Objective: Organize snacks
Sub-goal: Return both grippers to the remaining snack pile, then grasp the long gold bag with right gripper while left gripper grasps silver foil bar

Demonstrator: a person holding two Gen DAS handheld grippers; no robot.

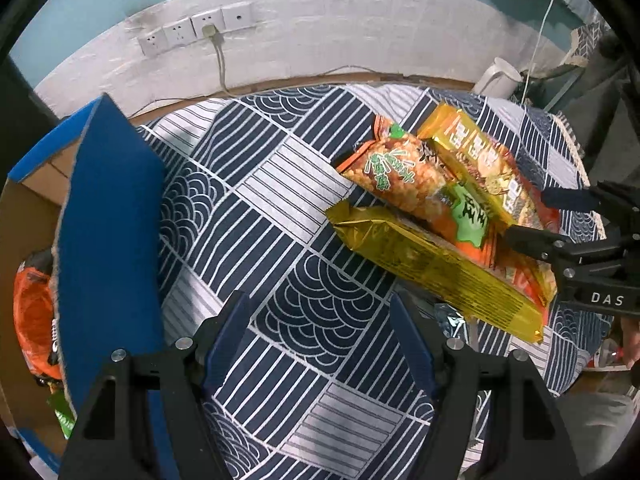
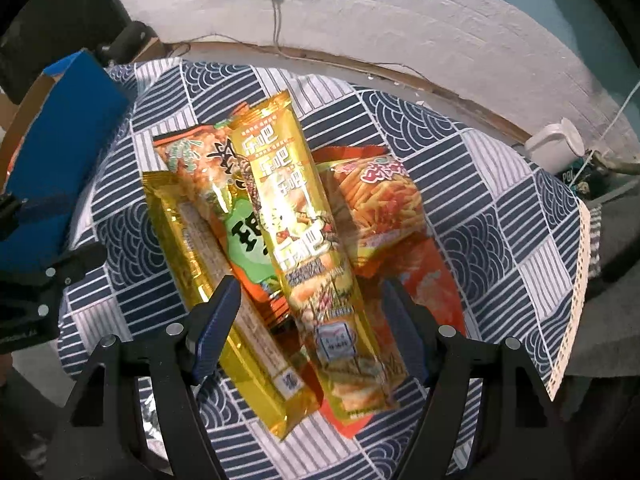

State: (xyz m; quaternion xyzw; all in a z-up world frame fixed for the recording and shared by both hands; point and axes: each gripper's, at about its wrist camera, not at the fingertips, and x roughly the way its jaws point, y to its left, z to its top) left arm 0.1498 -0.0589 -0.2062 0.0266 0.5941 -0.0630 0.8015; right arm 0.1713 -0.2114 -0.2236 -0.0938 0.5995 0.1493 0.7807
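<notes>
Snack packets (image 2: pixel 308 248): glossy, crinkled foil-plastic film. Tablecloth (image 1: pixel 280 216): matt woven cloth. Box (image 1: pixel 108 208): matt blue-faced cardboard. Wall (image 2: pixel 400 8): rough white paint.

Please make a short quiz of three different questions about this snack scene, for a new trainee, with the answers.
1. True or false: the right gripper is open above the snack pile.
2. Which packet lies on top of the pile? A) long gold packet B) red fries packet
3. Fill in: the blue cardboard box already holds an ______ packet.

Key: 1 true; 2 A; 3 orange. The left gripper is open too, over the patterned cloth.
</notes>
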